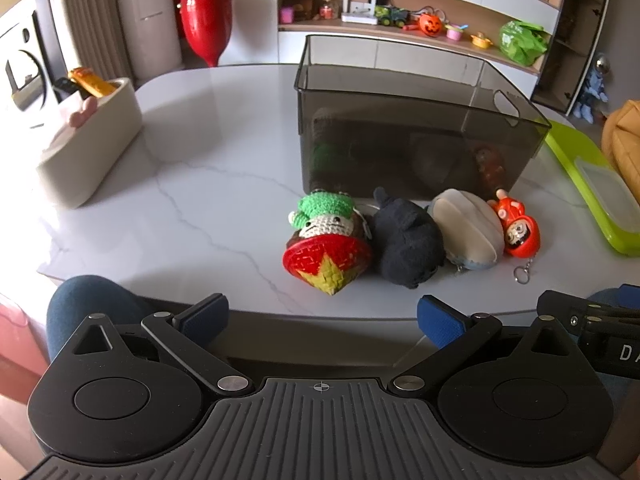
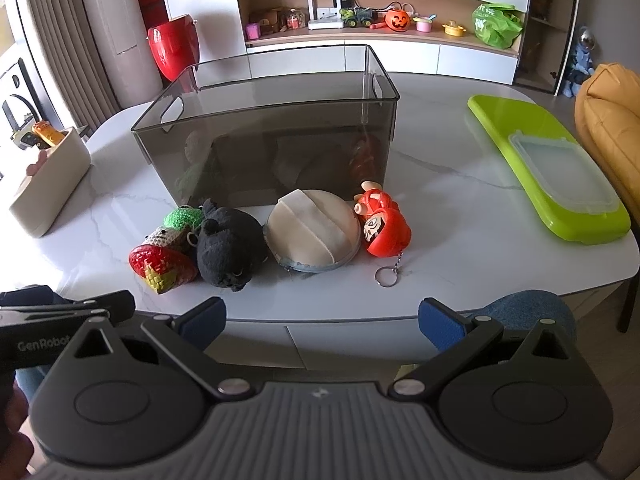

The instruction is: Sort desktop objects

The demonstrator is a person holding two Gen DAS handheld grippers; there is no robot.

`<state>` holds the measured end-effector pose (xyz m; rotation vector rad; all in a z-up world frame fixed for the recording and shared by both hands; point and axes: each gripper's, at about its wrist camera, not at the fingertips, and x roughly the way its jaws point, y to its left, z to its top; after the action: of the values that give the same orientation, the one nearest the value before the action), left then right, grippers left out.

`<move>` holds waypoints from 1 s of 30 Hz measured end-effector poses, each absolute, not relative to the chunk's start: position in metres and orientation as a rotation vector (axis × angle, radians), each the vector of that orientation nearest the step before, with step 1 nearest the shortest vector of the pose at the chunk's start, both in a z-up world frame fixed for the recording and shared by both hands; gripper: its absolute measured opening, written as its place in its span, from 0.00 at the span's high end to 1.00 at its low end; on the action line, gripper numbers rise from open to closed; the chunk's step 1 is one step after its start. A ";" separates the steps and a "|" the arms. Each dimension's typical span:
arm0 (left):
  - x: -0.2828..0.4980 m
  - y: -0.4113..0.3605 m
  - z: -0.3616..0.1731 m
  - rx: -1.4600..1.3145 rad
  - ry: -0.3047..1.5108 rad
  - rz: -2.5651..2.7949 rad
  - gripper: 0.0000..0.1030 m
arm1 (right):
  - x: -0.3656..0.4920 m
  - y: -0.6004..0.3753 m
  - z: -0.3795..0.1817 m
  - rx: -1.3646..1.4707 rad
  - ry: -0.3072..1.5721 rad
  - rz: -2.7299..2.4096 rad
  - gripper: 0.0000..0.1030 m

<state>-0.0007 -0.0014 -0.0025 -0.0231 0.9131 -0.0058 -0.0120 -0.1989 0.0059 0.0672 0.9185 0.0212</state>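
Sitting right in front of the smoky bin (image 2: 272, 120): crochet doll (image 2: 168, 252), black plush (image 2: 228, 246), beige pouch (image 2: 312, 232), red keychain toy (image 2: 384, 226), all lined up touching. Left gripper (image 1: 322, 316) and right gripper (image 2: 322, 316) both hang wide apart, holding nothing, nearer than the toys.

Daylight comes in from the left, by the curtains (image 2: 44, 32); the room is bright and evenly lit; the marble surface (image 1: 200, 184) carries a pale sheen and soft reflections; shadows under the toys are faint; the smoky bin (image 2: 272, 136) mirrors what lies before it; both views bow strongly at the edges, with dark corners; focus stays crisp.
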 end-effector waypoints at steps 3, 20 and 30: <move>-0.001 -0.002 -0.003 -0.023 0.914 -0.006 0.00 | -0.012 -0.199 0.006 0.069 0.919 0.022 0.00; -0.002 -0.002 -0.003 -0.025 0.912 -0.006 0.00 | -0.014 -0.196 0.005 0.053 0.921 0.029 0.00; -0.002 -0.001 -0.003 -0.024 0.909 -0.007 0.00 | -0.014 -0.197 0.006 0.056 0.910 0.030 0.00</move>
<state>-0.0021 -0.0012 -0.0027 -0.0243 0.9093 -0.0071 -0.0142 -0.1971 0.0058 0.0560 0.9099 0.0301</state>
